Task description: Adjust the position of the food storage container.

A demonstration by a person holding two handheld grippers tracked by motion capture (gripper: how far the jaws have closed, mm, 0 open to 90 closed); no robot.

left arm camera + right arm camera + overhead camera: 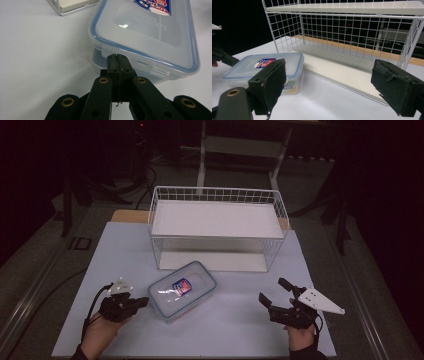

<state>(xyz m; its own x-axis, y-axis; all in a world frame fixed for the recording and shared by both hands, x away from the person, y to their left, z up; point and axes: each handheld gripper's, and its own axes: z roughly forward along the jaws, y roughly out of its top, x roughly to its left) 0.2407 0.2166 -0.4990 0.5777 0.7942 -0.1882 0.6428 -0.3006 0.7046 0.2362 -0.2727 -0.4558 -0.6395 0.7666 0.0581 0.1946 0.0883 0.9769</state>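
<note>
Clear plastic with a blue seal made up the lidded food container (182,290), which lay flat on the white counter (240,320) just in front of the white wire shelf rack (218,227), turned at an angle to it. A red and blue label (182,286) sat on its lid.

The left gripper (141,302) met the container at its near-left end. In the left gripper view its jaws were pressed together with nothing between them, the tips (117,65) set against the side wall just under the lid's rim, beside a latch flap (160,70). That pose suited a push better than a grasp: closed jaws make a firm blunt point for nudging the box along the counter, probably toward the rack's lower shelf (342,67).

The right gripper (274,296) hung well apart from the container, over bare counter on the right, its jaws spread wide and holding nothing. It pointed roughly toward the container and rack, so it seemed kept ready to catch or steady the far end if the box slid or turned.
</note>
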